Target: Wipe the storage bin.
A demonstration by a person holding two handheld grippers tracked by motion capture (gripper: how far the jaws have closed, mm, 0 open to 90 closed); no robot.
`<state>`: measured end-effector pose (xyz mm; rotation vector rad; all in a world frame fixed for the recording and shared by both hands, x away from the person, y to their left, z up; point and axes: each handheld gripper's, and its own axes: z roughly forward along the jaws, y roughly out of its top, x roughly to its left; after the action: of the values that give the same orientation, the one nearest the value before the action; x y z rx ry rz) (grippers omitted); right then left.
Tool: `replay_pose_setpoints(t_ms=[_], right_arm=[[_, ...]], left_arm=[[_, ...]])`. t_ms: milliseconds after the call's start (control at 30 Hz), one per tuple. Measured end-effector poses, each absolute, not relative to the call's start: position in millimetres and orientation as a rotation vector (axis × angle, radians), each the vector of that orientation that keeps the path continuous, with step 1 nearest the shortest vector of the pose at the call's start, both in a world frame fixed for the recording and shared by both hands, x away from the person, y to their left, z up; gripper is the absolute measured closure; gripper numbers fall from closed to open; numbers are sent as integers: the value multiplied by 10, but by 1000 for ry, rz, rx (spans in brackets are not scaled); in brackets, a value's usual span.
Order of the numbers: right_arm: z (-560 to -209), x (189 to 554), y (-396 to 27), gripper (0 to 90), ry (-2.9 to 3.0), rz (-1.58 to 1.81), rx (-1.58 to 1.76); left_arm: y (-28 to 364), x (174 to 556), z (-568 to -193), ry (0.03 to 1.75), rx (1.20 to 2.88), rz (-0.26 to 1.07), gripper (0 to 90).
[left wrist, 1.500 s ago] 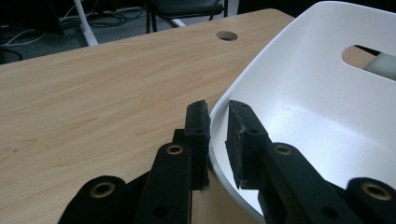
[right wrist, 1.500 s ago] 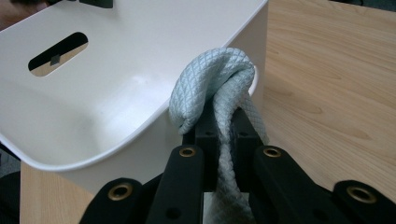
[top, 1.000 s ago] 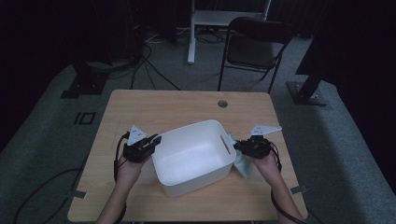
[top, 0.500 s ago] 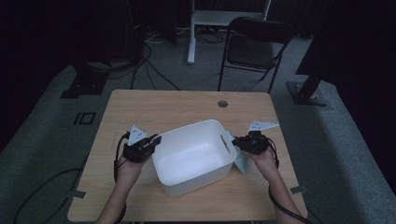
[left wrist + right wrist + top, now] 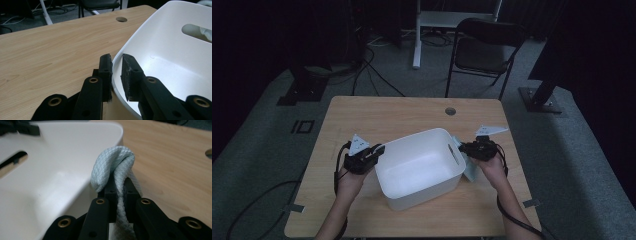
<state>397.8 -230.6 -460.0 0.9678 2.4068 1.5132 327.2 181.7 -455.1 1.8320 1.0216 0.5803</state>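
Left tongs [image 5: 116,75] clamp the white bin's [image 5: 422,170] rim — right tongs [image 5: 119,192] pinch a cloth [image 5: 112,167] (pale blue).

Cloth [image 5: 117,170]: lower part cut by right gripper view's bottom edge, mostly hidden behind tub [image 5: 419,167] in high view. Tub's far side cut off in left gripper view.

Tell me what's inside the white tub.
The white tub looks empty: its bare floor and walls show in the high view. The left gripper has one jaw inside its rim. The pale cloth in the right gripper is outside the wall.
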Motion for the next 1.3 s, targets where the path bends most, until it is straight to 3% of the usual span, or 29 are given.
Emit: replay_pose_setpoints(t_ms=[1033, 1300], right_arm=[[-4527, 4224, -2191, 858, 2420, 1489, 961], [-4649, 4291, -2149, 858, 2455, 1438, 994]], left_arm=[[1802, 3275, -4552, 1022, 1833, 584, 791], [1802, 3274, -4552, 1021, 1835, 587, 790]])
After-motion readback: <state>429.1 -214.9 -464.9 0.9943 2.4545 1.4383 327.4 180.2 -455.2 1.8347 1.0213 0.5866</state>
